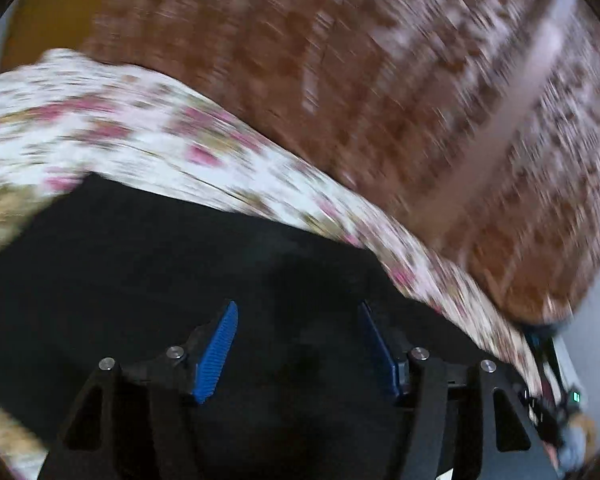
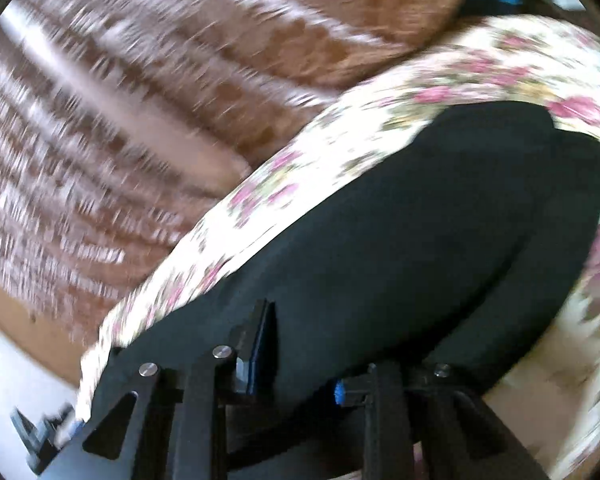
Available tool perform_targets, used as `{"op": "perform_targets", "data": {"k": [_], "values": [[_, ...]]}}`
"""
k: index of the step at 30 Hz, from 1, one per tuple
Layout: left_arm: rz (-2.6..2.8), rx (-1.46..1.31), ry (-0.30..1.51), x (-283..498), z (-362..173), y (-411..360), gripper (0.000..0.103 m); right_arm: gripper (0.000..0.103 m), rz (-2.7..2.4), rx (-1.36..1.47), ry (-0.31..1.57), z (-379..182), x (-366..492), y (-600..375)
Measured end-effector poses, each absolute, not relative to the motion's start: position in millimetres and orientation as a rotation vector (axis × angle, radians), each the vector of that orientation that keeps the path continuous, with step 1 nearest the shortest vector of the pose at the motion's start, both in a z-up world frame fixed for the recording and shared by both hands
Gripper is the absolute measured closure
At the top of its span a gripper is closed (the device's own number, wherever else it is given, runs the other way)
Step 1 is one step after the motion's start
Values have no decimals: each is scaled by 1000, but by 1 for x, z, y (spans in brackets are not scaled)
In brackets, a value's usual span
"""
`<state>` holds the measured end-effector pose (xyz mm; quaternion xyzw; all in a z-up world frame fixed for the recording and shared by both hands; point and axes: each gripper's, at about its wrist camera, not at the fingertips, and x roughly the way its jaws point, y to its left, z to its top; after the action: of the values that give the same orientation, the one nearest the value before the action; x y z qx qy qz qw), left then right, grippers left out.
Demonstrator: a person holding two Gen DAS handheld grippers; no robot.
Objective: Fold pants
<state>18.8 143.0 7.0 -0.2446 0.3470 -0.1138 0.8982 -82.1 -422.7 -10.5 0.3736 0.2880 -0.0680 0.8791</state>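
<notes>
On floral sheet, black pants lay flat w/ left gripper wide open, empty, right gripper part-open, apparently empty; fold could spring open.

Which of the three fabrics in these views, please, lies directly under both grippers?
The black pants, plain and dark; the flowered white sheet lies beneath them, and the brown patterned blanket lies beyond.

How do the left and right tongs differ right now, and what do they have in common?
The left tongs stand wide apart, both blue pads facing each other; the right tongs show a narrower gap, and only one finger is clear. The left tongs sit roughly level in their view; the right tongs look tilted. Shared: both are open over the black pants on the floral sheet, gripping nothing.
</notes>
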Motion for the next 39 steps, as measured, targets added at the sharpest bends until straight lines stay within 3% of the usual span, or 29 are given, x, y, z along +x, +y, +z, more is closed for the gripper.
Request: {"op": "perform_targets", "data": {"k": [4,11,13,18,25,32,39], "values": [[-319,-393,795,48,4,95,41,78,-235,872,553,-13,-92,-463],[-309,-323,867,76,-18,76,39,78,-383,940,521,-25,-101,-515],[-315,-333,860,76,-26,78,39,89,-390,970,509,-30,-102,-521],[-338,-299,840,71,-27,76,38,95,-406,889,529,-16,-102,-517],[-363,-337,833,70,-27,82,38,96,-425,815,517,9,-129,-507],[-363,-342,841,70,-27,82,38,97,-483,866,595,-24,-137,-514],[-347,-506,884,73,-18,94,37,83,-635,708,572,3,-146,-501]]}}
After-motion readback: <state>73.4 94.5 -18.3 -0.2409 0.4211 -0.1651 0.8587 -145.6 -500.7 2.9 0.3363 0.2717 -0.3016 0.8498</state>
